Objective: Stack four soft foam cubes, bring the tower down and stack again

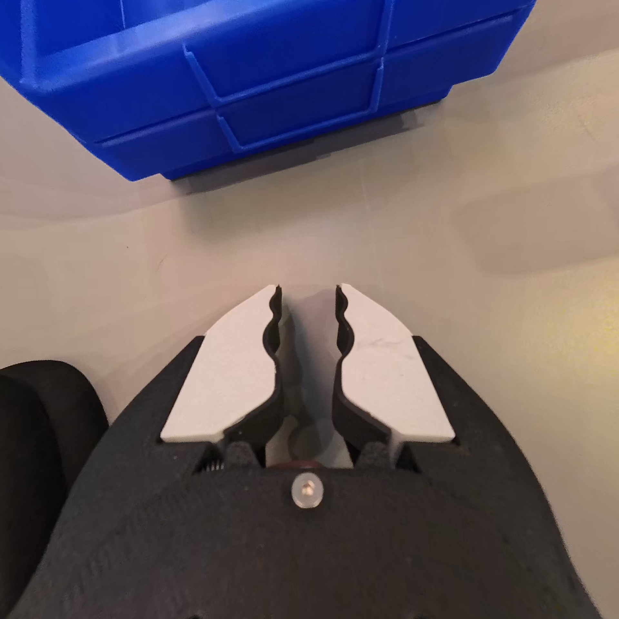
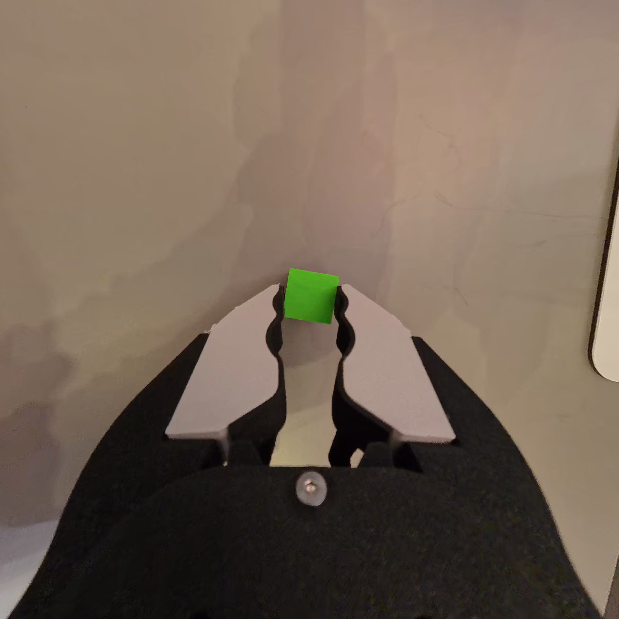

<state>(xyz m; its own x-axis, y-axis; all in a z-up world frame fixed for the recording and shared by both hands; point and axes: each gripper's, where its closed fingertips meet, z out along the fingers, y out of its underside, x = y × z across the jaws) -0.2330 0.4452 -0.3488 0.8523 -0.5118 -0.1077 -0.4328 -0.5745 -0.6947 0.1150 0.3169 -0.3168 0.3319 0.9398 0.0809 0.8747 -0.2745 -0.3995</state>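
Observation:
In the right wrist view my right gripper [image 2: 308, 290] is shut on a green foam cube [image 2: 310, 298]. Both pads press on the cube's sides and hold it a little tilted above the pale table [image 2: 167, 167]. In the left wrist view my left gripper [image 1: 308, 288] is open and empty, its tips over the bare table [image 1: 100, 251] in front of a blue plastic bin [image 1: 234, 83]. No other cube shows in either view.
The blue bin fills the top of the left wrist view. A black rounded object [image 1: 43, 418] lies at the left edge there. A white object with a dark rim [image 2: 608, 301] stands at the right edge of the right wrist view. About 35 cm separates my left fingertips from my right.

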